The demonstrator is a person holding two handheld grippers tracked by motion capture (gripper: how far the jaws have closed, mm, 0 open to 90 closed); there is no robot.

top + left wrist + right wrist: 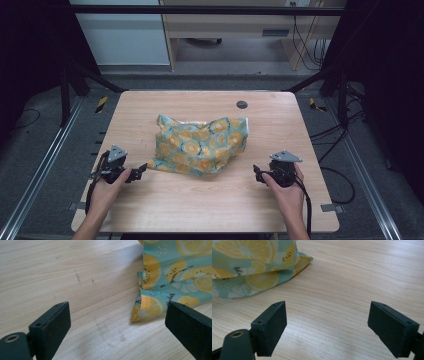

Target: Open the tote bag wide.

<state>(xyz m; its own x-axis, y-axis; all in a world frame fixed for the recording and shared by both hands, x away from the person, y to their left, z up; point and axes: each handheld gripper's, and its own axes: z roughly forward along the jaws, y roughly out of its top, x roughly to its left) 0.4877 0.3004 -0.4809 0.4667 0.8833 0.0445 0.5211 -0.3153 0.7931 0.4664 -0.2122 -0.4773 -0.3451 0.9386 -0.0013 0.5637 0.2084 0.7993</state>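
The crumpled lemon-print cloth [200,145] lies mid-surface [210,210]; the left gripper [139,172] gapes empty just beside the cloth's near-left corner, the right gripper [257,174] gapes empty near its right side. Pinching stacked folds risks lifting a bunched wad

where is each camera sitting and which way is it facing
High view: fixed above the person's side, looking forward and down on the table; shows both forearms, left gripper, right gripper.
Left gripper view: rides the left gripper, looking along its open jaws at the cloth corner.
Right gripper view: rides the right gripper, looking along its open jaws over bare wood.
Shared: all three show the lemon-print cloth on the wooden table.
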